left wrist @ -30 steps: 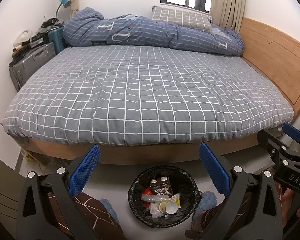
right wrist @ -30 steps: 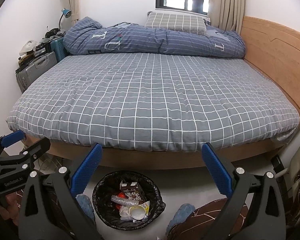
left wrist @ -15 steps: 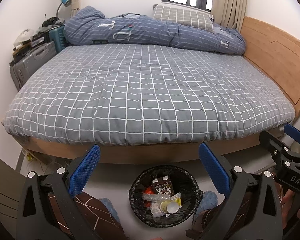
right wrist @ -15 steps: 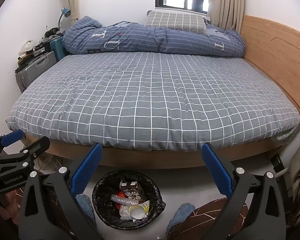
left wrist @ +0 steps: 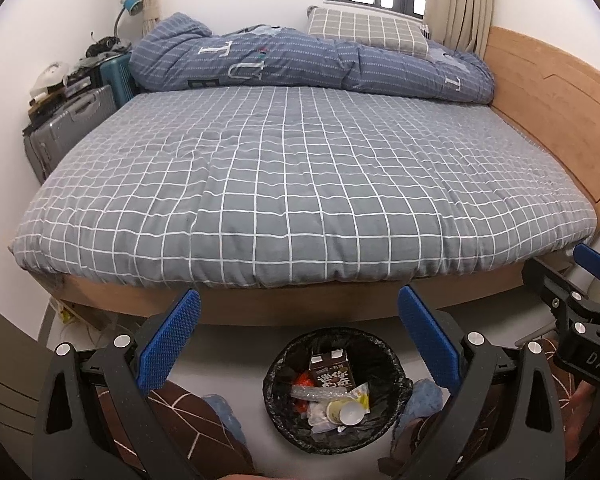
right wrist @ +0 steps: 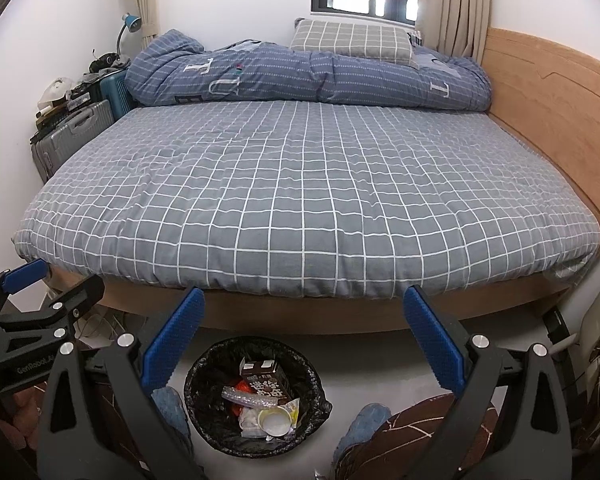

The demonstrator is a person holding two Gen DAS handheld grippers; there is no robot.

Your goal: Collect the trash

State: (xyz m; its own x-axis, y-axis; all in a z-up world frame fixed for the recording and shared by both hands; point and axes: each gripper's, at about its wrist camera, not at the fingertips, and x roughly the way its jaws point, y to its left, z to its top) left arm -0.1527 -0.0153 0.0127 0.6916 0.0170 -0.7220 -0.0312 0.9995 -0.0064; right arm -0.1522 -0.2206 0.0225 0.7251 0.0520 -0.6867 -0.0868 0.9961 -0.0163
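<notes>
Bin (left wrist: 392,354) on floor, lower centre, before the bed (left wrist: 300,184); carton (left wrist: 332,368) and cup (left wrist: 346,410) inside. Suitcases (left wrist: 72,128) upper left beside bed.

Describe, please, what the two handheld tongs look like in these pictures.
Both are black plastic frames with silver bolts and blue textured pads. The left tongs bear pale lettering seen from the right view; the right tongs show "DAS" from the left view. No cables visible.

Black-lined bin (left wrist: 334,392) upright on floor — brown carton (left wrist: 332,372), paper cup (left wrist: 346,412) inside.
</notes>
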